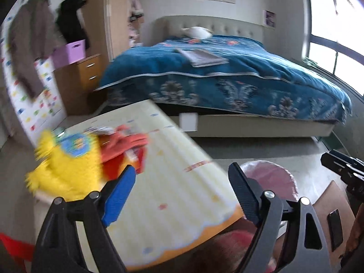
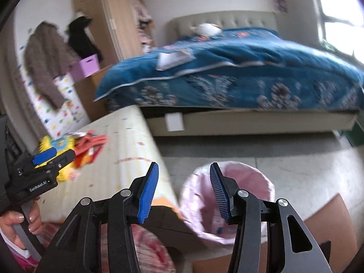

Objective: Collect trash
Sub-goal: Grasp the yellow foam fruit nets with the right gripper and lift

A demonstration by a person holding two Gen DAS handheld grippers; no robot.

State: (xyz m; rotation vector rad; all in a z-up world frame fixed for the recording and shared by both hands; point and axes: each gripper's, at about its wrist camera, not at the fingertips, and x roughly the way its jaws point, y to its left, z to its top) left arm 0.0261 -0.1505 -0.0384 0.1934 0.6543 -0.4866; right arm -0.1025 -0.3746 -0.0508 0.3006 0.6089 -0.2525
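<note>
The trash bin (image 2: pixel 227 204) stands on the floor right of the mat (image 2: pixel 127 159), with the bed (image 2: pixel 227 68) behind both.

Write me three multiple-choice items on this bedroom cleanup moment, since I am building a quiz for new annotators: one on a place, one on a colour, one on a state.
1. Where does the pile of wrappers lie?
A. on the bed
B. on the pale striped mat
C. in the bin

2. What colour is the liner of the trash bin?
A. pink
B. black
C. green

3. How stand the jaws of the right gripper?
A. shut on a wrapper
B. shut on nothing
C. open, holding nothing

Answers:
1 B: the yellow and orange wrappers rest on the mat, beside the left gripper.
2 A: pale pink plastic folds over the rim.
3 C: the blue pads stand apart with only floor and bin between them.
</note>
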